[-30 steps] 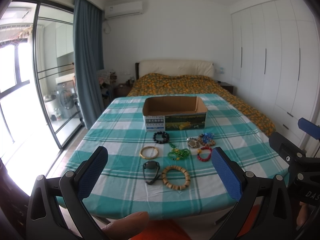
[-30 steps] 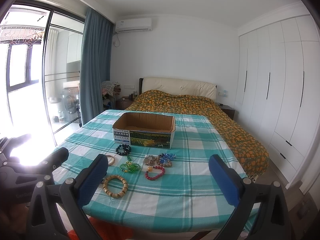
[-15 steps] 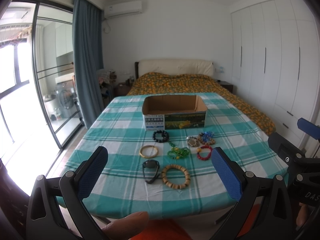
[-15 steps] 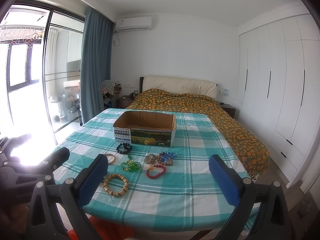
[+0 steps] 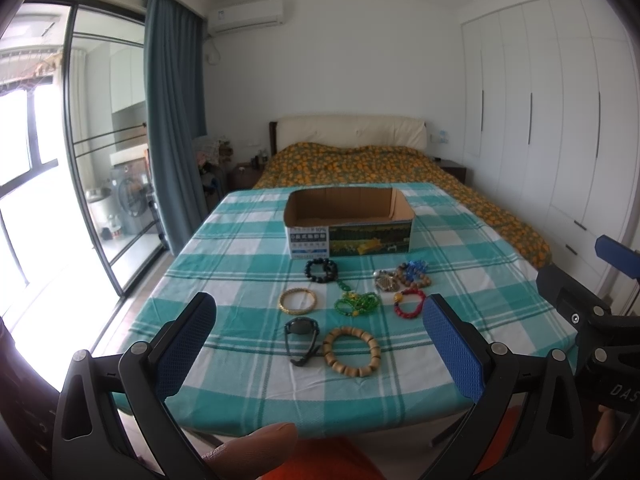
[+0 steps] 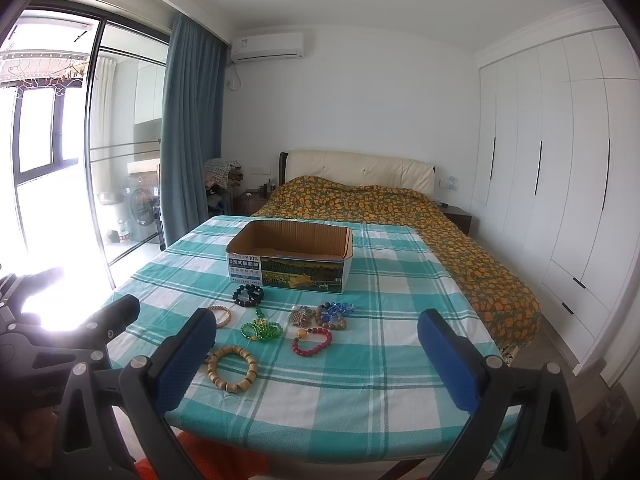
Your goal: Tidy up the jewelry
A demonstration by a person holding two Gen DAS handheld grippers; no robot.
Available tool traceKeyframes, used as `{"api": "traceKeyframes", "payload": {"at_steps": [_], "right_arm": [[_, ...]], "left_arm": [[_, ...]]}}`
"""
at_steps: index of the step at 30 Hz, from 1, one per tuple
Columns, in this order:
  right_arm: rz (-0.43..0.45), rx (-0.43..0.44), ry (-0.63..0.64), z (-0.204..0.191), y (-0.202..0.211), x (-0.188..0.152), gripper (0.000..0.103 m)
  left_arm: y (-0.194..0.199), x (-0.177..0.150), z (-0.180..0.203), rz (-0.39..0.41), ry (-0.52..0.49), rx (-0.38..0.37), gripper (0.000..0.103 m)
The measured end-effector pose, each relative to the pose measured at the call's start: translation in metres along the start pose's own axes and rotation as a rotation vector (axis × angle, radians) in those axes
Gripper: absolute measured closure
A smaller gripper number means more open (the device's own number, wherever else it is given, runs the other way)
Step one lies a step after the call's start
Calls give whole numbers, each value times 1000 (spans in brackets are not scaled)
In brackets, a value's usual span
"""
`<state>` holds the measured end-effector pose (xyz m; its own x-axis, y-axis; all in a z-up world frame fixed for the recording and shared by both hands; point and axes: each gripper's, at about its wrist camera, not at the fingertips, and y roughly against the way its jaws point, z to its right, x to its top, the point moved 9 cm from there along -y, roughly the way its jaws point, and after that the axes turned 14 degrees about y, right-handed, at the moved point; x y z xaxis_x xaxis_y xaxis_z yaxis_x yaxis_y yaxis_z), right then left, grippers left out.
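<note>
An open cardboard box stands mid-table on the teal checked cloth. In front of it lie a black bead bracelet, a gold bangle, a green bead string, a red bead bracelet, a mixed bead cluster, a black watch and a wooden bead bracelet. My left gripper is open and empty, short of the table's near edge. My right gripper is open and empty, also at the near edge.
The table stands at the foot of a bed with an orange-patterned cover. White wardrobes line the right wall. A glass door and blue curtain are on the left. The right gripper shows at the left wrist view's right edge.
Both grippers have drifted very slightly; the jewelry and the box have not moved. The jaws stay open.
</note>
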<state>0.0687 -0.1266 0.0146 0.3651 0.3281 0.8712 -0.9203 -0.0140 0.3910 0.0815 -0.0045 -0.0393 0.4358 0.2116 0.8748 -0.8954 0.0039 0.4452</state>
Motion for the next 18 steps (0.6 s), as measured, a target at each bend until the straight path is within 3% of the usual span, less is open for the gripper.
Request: {"api": "traceKeyframes", "payload": {"at_steps": [18], "right_arm": [[-30,12,-10,3,-8,-5,0]], "left_arm": [[-13,-4,1,-40,-4,4,0]]}}
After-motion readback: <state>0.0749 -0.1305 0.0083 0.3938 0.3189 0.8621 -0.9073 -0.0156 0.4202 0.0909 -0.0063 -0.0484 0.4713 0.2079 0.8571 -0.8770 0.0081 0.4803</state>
